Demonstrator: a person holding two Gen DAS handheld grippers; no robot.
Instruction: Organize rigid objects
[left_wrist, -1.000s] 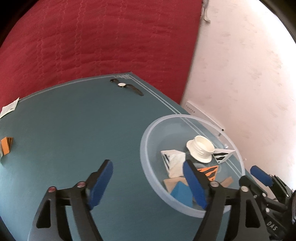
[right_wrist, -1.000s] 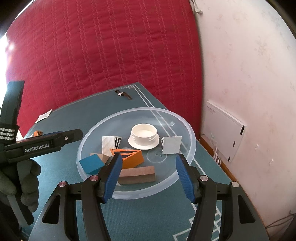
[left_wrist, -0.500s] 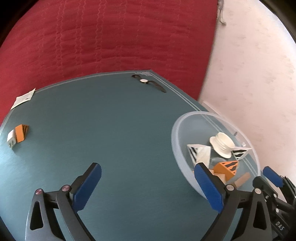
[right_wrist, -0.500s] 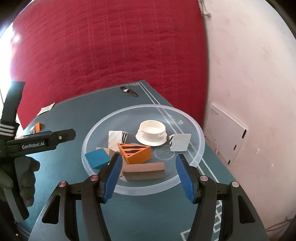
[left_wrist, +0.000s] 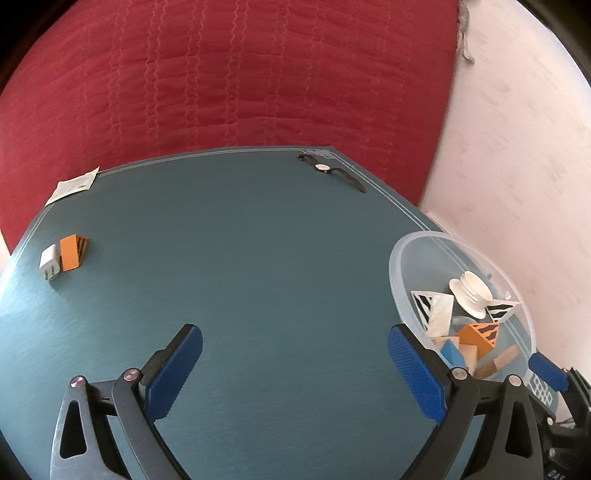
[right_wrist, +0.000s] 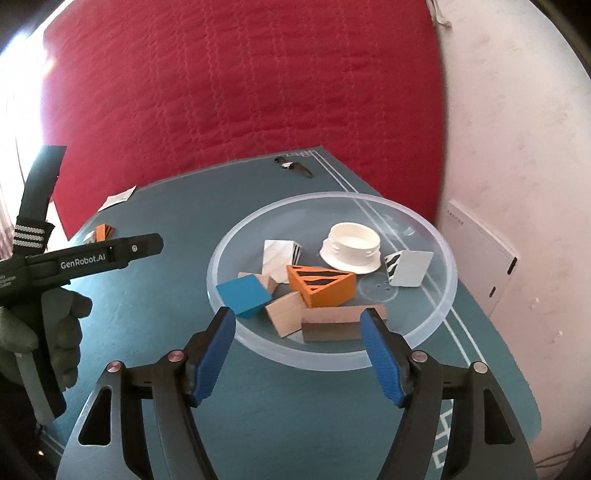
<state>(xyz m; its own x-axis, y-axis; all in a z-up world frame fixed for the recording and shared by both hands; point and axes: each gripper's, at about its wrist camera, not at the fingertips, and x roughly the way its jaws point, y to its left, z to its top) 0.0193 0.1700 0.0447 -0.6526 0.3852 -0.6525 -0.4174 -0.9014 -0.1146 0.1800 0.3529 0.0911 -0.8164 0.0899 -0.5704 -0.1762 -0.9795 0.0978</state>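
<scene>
While both grippers, left (left_wrist: 295, 363) and right (right_wrist: 297, 343), are hanging spread and empty, you're heading for the orange striped wedge (left_wrist: 73, 252) and white charger (left_wrist: 50, 263), bowl-bound (left_wrist: 402, 258).

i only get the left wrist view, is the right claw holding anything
Observer: No. The right claw is empty. Its jaws have just been opening with nothing between them, at the near rim of the bowl.
Operator: whats closest to it in the bowl
Observer: A long wooden block lying flat, just ahead of the claw.
Operator: anything on the wall past the bowl
Observer: A white panel is fixed low on the wall.
</scene>
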